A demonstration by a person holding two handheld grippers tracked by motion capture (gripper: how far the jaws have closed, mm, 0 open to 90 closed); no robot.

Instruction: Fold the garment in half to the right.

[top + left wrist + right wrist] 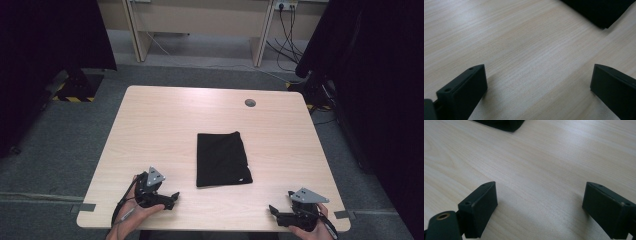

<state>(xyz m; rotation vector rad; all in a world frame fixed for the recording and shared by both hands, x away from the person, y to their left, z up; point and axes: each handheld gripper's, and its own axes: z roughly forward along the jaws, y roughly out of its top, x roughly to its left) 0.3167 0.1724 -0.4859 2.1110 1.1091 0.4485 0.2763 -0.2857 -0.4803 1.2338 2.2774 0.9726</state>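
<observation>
You held both hand-held grippers, left (172,199) and right (274,212), released at frame bottom; the folded black cloth (222,159) at centre needed a low, level approach along the bench (165,120).

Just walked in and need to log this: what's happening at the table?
A person holds a gripper in each hand at the near edge of the table. The left gripper and right gripper are both open and hold nothing. A folded black cloth lies flat mid-table between them, untouched.
</observation>
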